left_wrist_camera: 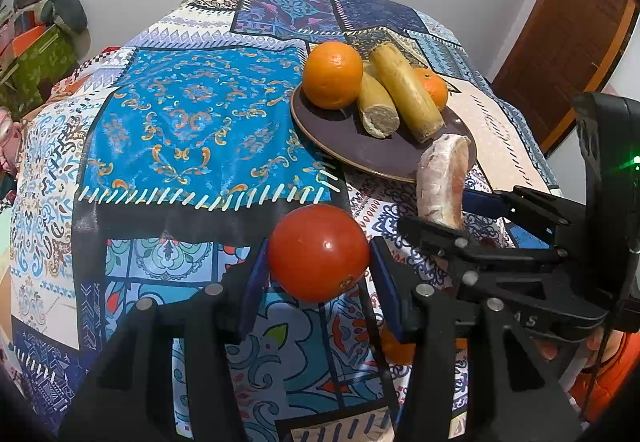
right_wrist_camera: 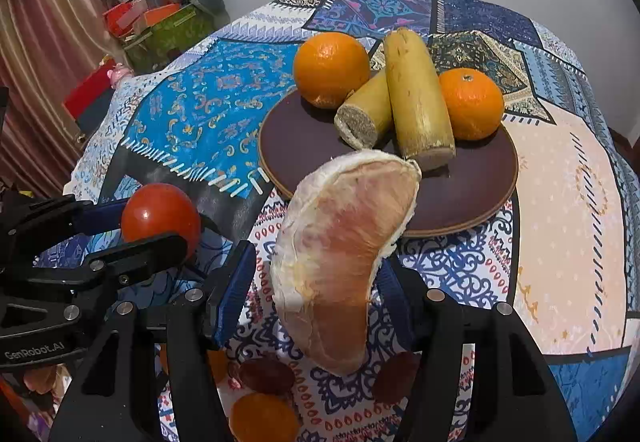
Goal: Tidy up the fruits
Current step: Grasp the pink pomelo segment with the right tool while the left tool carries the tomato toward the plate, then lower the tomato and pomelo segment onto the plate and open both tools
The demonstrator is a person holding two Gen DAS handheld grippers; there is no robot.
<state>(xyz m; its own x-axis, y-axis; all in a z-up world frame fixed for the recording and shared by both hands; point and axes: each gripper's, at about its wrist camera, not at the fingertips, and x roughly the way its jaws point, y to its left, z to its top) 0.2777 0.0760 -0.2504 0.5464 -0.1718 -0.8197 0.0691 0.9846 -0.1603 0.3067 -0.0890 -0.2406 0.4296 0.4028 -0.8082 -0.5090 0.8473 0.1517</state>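
My left gripper is shut on a red tomato and holds it above the cloth, short of the plate; it also shows in the right wrist view. My right gripper is shut on a peeled pomelo segment, held upright just in front of the plate; the segment also shows in the left wrist view. The dark brown plate holds two oranges and two yellow sugarcane pieces.
A patchwork tablecloth covers the round table. Below my right gripper lie an orange fruit and dark red round fruits. A cluttered green box stands beyond the table's far left. A wooden door is at the right.
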